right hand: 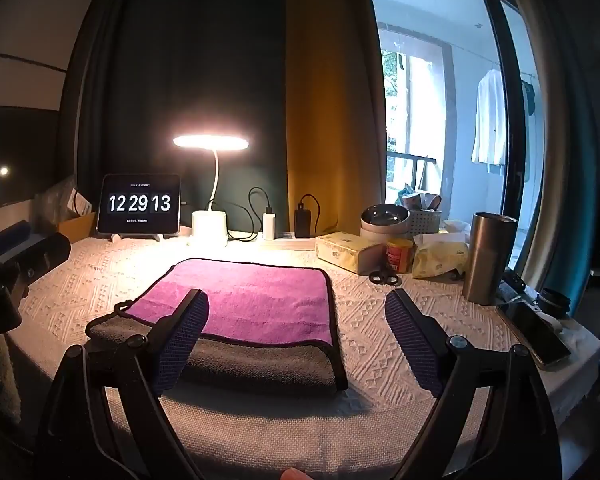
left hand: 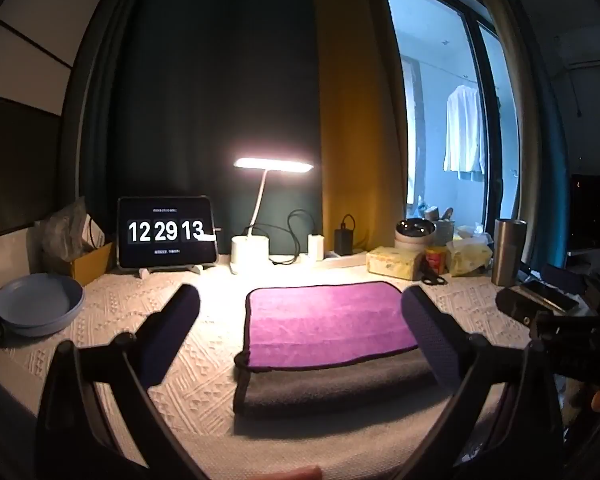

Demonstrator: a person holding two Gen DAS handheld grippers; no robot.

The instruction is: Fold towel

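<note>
The towel (left hand: 328, 320) is purple on top and grey underneath, with a dark hem. It lies folded on the white textured tablecloth (left hand: 204, 368), its grey layer sticking out at the near edge. It also shows in the right wrist view (right hand: 256, 300). My left gripper (left hand: 300, 304) is open and empty, hovering above the towel's near left side. My right gripper (right hand: 296, 308) is open and empty, hovering over the towel's near right corner. The right gripper's body (left hand: 556, 320) shows at the right of the left wrist view, and the left gripper's body (right hand: 16, 268) shows at the left of the right wrist view.
A lit desk lamp (left hand: 256, 216), a tablet clock (left hand: 166, 232), chargers and a power strip (right hand: 288, 240) line the back. A blue plate (left hand: 40, 304) sits at the left. A tissue pack (right hand: 348, 254), scissors (right hand: 384, 276), a steel tumbler (right hand: 486, 256) and a phone (right hand: 534, 332) crowd the right.
</note>
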